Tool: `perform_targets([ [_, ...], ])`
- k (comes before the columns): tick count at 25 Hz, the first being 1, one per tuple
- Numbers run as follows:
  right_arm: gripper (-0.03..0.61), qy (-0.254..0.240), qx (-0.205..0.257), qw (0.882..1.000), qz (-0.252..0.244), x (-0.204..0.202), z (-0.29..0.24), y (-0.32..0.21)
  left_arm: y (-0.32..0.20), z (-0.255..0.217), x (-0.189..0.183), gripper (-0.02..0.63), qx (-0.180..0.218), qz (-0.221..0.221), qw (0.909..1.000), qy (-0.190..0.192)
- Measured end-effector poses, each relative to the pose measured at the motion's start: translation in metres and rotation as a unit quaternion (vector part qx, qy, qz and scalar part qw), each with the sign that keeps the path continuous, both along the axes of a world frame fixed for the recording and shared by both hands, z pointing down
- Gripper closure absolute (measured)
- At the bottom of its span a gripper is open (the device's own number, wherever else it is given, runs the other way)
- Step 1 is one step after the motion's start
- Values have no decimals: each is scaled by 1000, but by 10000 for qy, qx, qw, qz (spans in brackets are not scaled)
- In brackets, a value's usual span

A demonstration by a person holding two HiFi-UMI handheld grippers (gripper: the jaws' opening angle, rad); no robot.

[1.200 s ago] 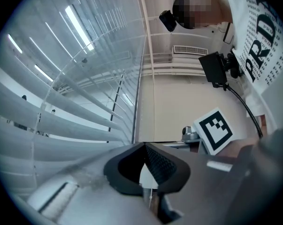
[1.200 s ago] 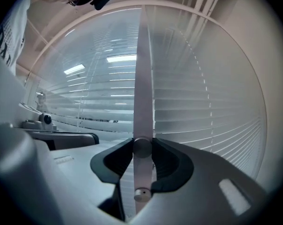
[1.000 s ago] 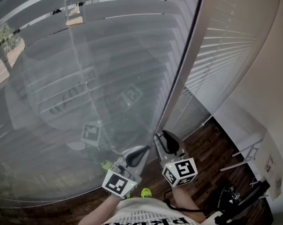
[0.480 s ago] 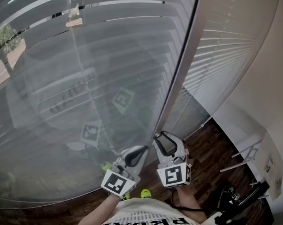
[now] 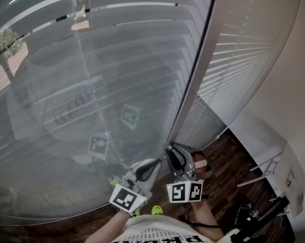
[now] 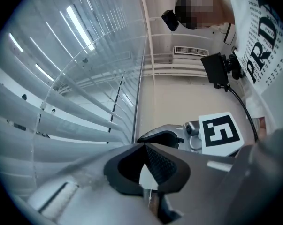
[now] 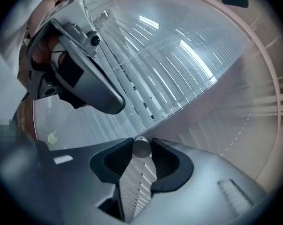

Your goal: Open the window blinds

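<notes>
The blinds (image 5: pixel 132 44) fill the head view; the tilt wand (image 5: pixel 192 85) slants from 1 o'clock down to the right gripper (image 5: pixel 171 149) near 6 o'clock; only the right gripper view shows the wand's round end clamped between the pads (the jaws have just tightened a little); the left gripper (image 5: pixel 153 162), at its 8 o'clock, is pinched shut on a thin cord (image 5: pixel 94 92), which shows behind the pads only in the left gripper view.

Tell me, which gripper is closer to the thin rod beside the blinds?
Right. The right gripper has the rod between its jaws, which just closed a little; the left gripper sits to its left, apart.
</notes>
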State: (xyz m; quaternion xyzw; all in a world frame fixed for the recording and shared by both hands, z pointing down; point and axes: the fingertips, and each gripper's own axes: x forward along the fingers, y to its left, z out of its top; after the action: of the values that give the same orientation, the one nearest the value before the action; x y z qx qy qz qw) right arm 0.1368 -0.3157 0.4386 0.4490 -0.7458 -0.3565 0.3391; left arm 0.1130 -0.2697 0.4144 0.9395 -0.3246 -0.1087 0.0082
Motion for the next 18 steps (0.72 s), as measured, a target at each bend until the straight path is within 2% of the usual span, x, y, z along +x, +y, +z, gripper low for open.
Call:
perform_targets([
  [6,448,-241,7,9997,6,0,-1,0,0,1,0,623,-15,11,10000,2],
  [13,449,-784,-175,9968,43,1,-3,0,0,1,0,623,-58,15,10000,-2],
  [18,449,-1463,-411,9884,57,2,-5,-1,0,0,0,623,-18,19,10000,-5],
])
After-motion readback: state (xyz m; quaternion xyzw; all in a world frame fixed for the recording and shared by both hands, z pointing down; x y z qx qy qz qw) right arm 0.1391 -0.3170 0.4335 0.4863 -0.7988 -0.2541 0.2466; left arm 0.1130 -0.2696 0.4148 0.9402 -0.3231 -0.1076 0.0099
